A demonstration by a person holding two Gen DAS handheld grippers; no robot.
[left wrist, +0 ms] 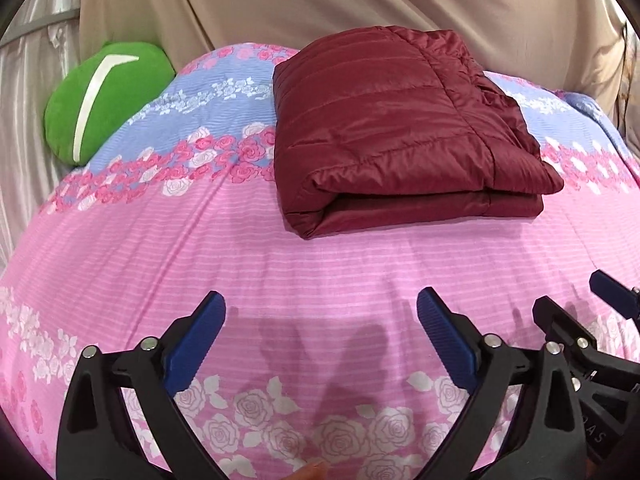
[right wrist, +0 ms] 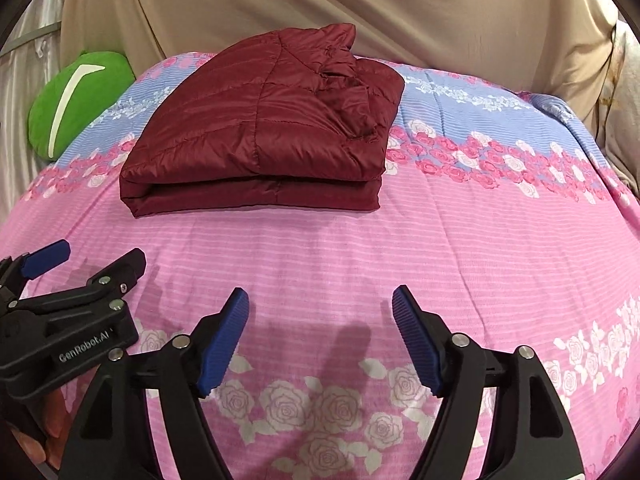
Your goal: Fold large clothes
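A dark red quilted jacket point(left wrist: 392, 128) lies folded into a thick rectangle on the pink and blue flowered bed cover point(left wrist: 320, 252). My left gripper point(left wrist: 322, 296) hovers over bare cover in front of it, open, nothing between its blue pads. In the right wrist view the same jacket point(right wrist: 260, 120) lies ahead and to the left, its folded edge toward me. My right gripper point(right wrist: 320, 293) is open and empty above the cover point(right wrist: 440, 240). The two grippers are side by side: the right gripper point(left wrist: 572, 290) shows at the left view's right edge, the left gripper point(right wrist: 100, 252) at the right view's left edge.
A green cushion point(left wrist: 108, 96) with a white stripe rests at the far left edge of the bed, also visible as the green cushion point(right wrist: 76, 96). A beige cloth point(left wrist: 320, 0) hangs behind the bed. Fingers of a hand show at the bottom left of the right wrist view.
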